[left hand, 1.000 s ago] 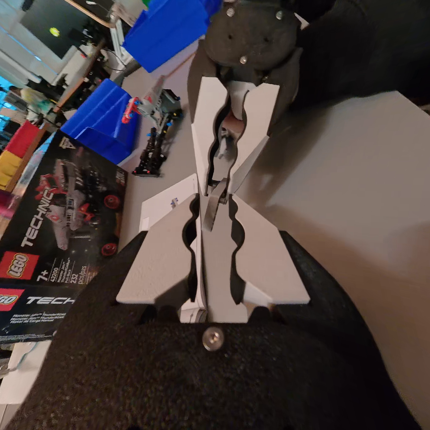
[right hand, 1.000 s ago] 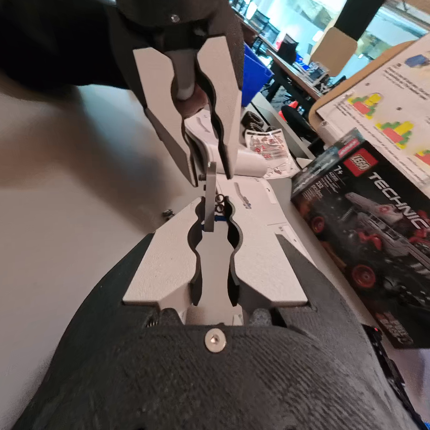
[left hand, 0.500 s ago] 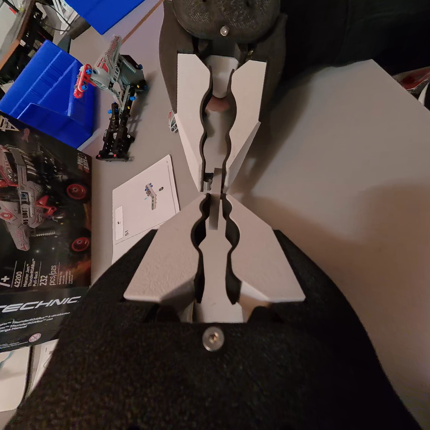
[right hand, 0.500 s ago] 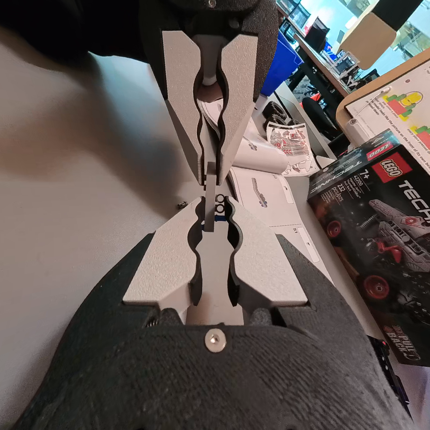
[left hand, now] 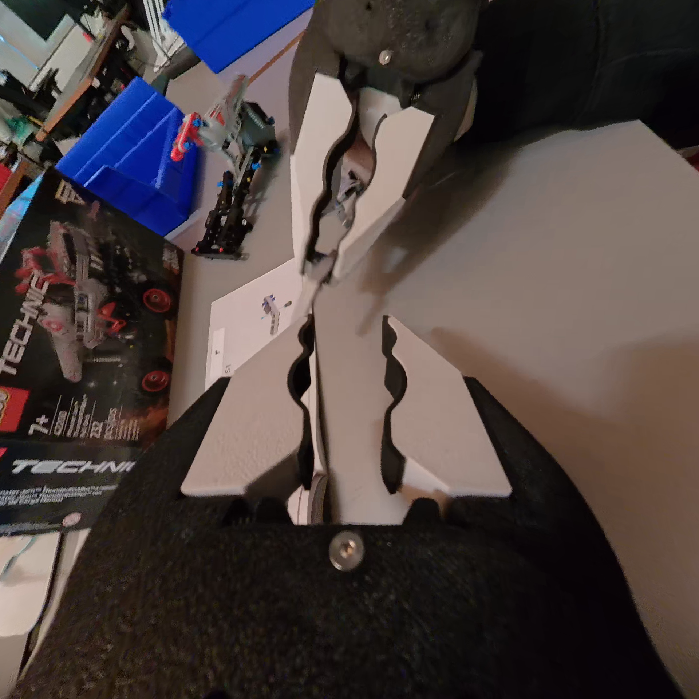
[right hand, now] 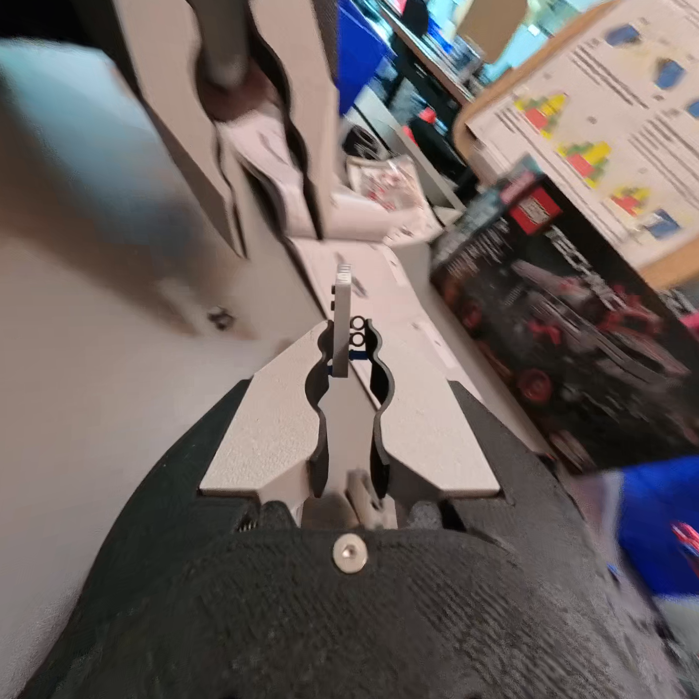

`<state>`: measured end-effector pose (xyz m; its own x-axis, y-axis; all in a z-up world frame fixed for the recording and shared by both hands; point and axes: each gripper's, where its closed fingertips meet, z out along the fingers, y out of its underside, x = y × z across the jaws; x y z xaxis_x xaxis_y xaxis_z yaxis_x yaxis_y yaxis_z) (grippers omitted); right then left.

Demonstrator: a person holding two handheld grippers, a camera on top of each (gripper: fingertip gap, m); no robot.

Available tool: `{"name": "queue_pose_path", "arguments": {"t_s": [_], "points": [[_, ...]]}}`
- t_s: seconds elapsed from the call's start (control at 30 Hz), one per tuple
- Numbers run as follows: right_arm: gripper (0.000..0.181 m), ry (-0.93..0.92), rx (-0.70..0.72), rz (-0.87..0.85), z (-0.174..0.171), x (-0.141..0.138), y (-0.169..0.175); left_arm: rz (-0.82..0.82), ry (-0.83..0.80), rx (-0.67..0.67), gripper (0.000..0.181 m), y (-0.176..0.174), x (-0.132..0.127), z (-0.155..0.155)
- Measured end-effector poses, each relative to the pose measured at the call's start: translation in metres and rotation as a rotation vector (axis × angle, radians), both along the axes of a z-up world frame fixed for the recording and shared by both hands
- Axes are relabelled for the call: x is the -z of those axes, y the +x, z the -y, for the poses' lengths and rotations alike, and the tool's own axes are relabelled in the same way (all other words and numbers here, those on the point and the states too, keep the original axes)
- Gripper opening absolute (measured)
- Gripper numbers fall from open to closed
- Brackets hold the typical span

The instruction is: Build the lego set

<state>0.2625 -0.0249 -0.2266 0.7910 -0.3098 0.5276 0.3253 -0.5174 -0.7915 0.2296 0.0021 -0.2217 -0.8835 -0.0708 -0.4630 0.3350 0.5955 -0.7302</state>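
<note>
Shared lab or office workspace. Pale grey tabletop (left hand: pixel 529 264) carries blue storage bins (left hand: pixel 140 151), boxed construction set (left hand: pixel 75 340), open instruction booklet (left hand: pixel 249 333), half-built model (left hand: pixel 230 159). Printed brick-diagram poster on board (right hand: pixel 590 125). Behind: rows of desks, dark office chairs (right hand: pixel 427 125), monitors, bright windows.

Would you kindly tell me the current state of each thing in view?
left claw: open, empty.
right claw: shut on the grey beam.
grey beam: gripped at one end, pins attached.
instruction booklet: lying open.
partly built model: unfinished, lying untouched.
</note>
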Motion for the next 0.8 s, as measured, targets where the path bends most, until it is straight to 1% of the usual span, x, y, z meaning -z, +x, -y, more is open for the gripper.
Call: {"name": "queue_pose_path", "arguments": {"t_s": [0.03,0.1,0.17,0.2,0.27,0.43,0.6,0.73,0.8], "points": [[0.014,-0.023,0.054,0.02,0.007,0.002,0.007,-0.014,0.001,-0.014,0.032,0.002,0.0,-0.004],[0.014,-0.028,0.112,0.029,0.012,0.002,0.015,-0.095,0.012,0.01,0.027,-0.004,0.006,-0.009],[0.014,0.001,0.123,0.031,0.013,-0.002,0.016,-0.251,0.076,0.076,0.022,-0.021,0.026,-0.01],[0.014,0.012,0.133,0.019,0.014,-0.003,0.017,-0.294,0.117,0.084,0.021,-0.024,0.037,-0.011],[0.014,0.018,0.136,0.019,0.014,-0.003,0.017,-0.317,0.173,0.095,0.017,-0.027,0.052,-0.01],[0.014,0.014,0.132,0.013,0.013,-0.002,0.016,-0.318,0.162,0.078,0.014,-0.02,0.055,-0.003],[0.014,0.015,0.136,0.008,0.013,-0.002,0.016,-0.34,0.155,0.095,0.003,-0.023,0.057,-0.003],[0.014,0.014,0.138,0.006,0.013,-0.001,0.017,-0.381,0.168,0.143,0.003,-0.036,0.057,-0.003],[0.014,0.013,0.135,0.005,0.013,-0.001,0.016,-0.396,0.174,0.15,0.009,-0.039,0.057,-0.004]]}}
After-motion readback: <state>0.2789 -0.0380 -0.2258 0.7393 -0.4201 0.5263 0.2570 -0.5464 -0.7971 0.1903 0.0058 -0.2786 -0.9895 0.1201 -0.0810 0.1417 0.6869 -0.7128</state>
